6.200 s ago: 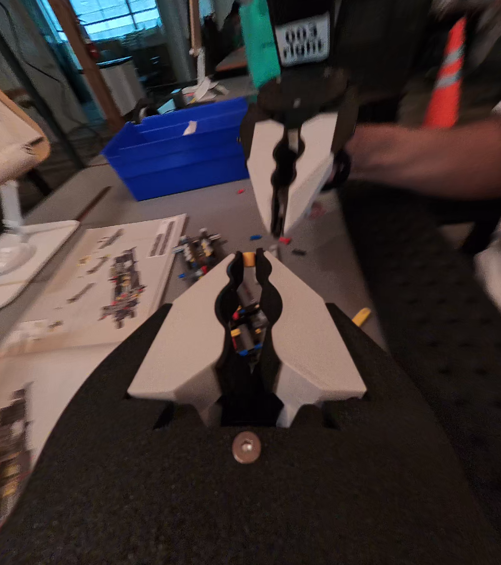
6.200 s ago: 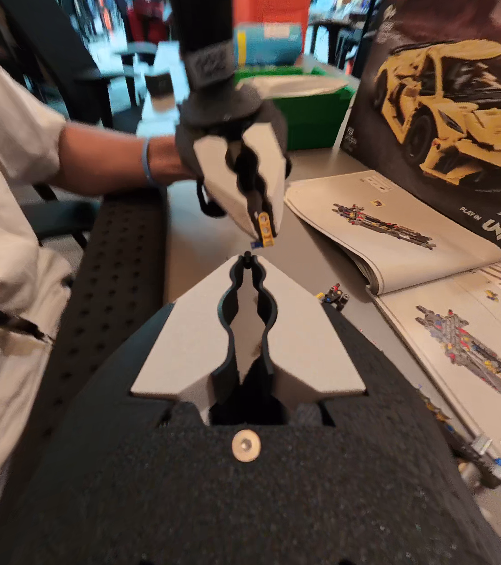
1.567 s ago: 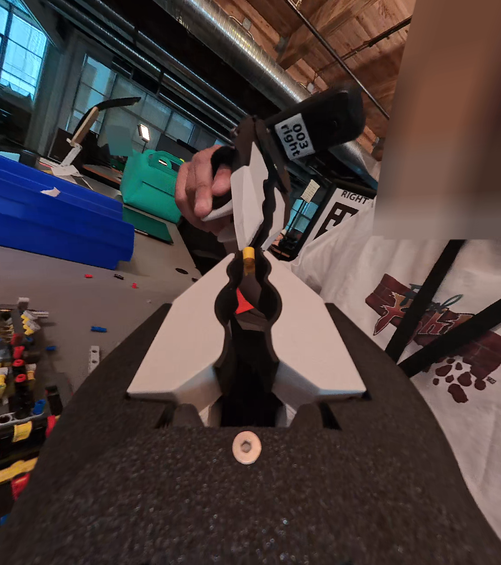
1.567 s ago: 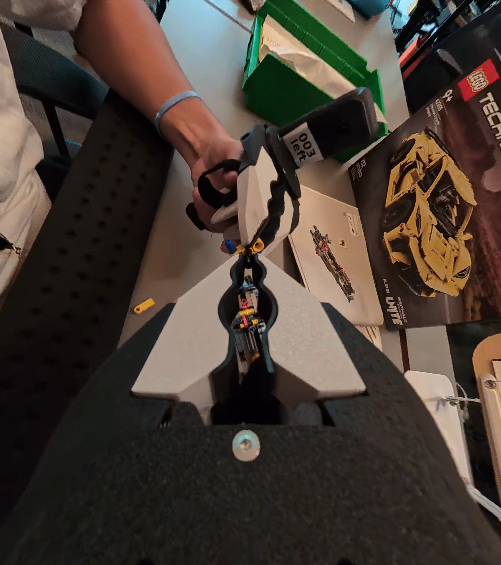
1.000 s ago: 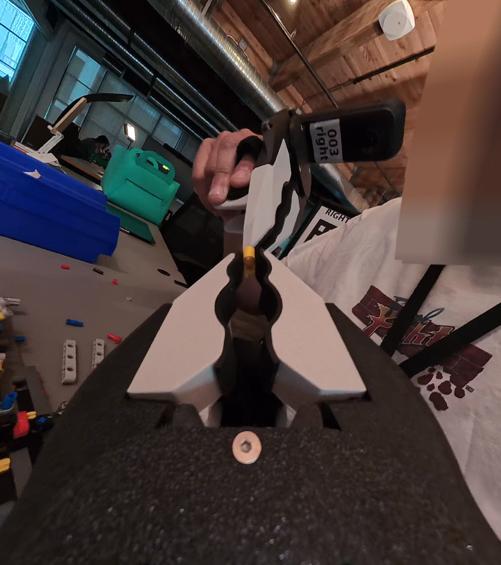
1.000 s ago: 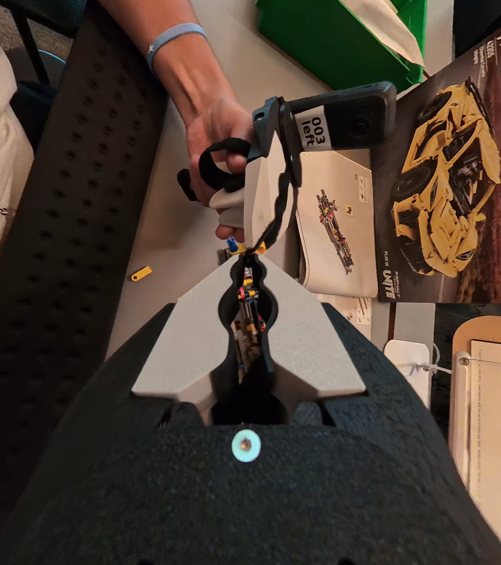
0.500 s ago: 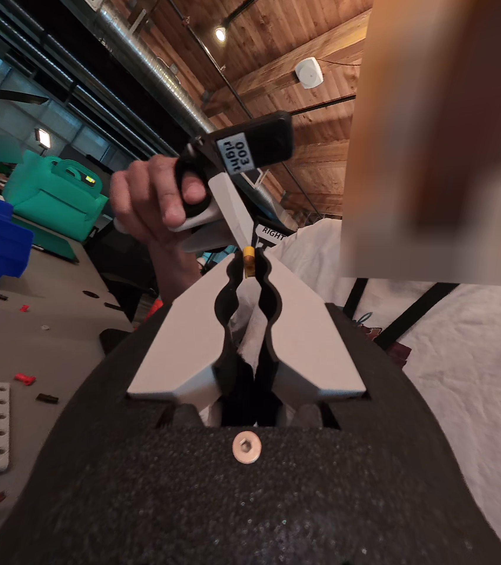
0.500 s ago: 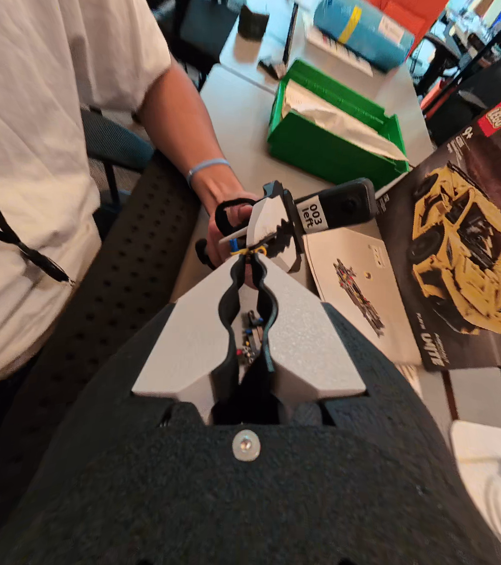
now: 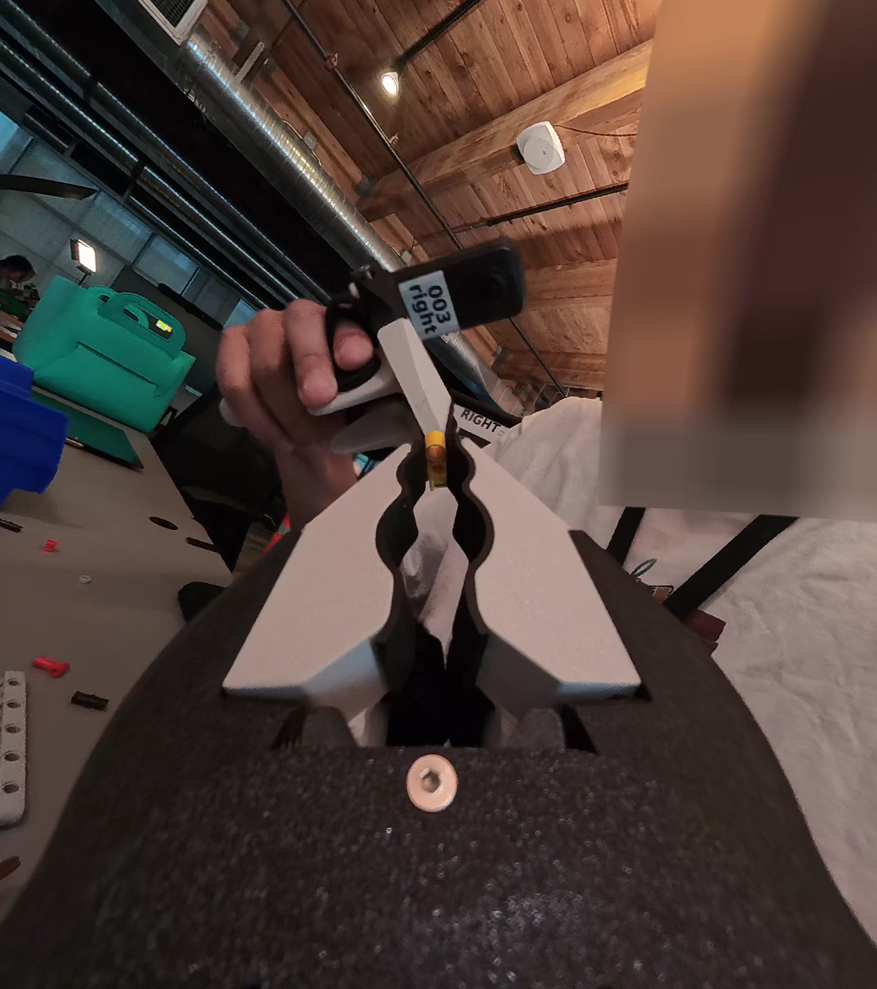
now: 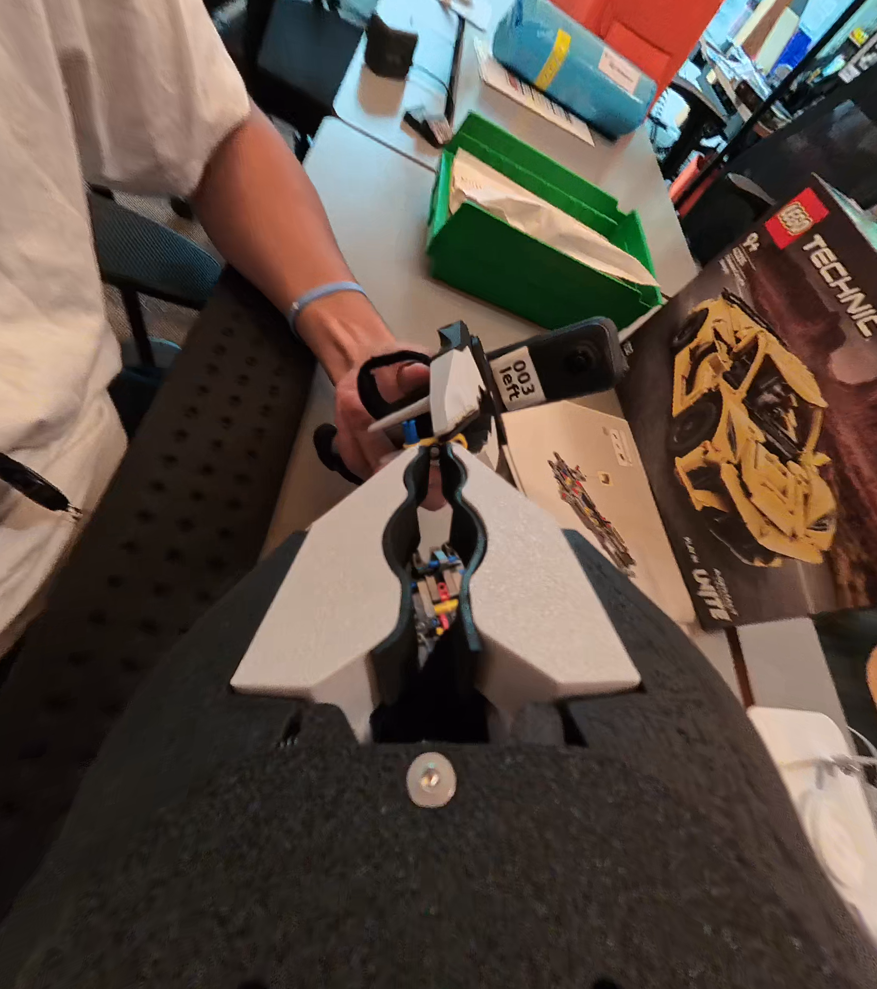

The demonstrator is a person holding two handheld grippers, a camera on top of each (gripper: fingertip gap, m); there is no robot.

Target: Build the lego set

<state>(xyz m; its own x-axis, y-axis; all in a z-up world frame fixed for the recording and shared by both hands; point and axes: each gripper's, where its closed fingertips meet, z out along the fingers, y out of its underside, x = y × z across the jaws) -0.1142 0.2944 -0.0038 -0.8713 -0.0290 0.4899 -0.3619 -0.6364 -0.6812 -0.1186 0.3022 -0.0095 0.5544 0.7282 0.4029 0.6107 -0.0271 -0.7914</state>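
Left claw [image 9: 435, 459] is pinching a small yellow lego piece [image 9: 435, 449] at its tips, raised off the counter [image 9: 104, 578]. Right claw [image 10: 432, 454] is closed w/ tips meeting that piece; can't tell if it's gripping anything.

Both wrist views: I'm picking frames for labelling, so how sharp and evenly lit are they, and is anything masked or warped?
Left wrist view: the yellow piece at the left gripper tips is sharp; a mosaic patch covers the upper right; wide-angle bending curves the ceiling pipes; a ceiling lamp glares slightly. Right wrist view: motion blur softens the edges, the green bin included; lighting is even.
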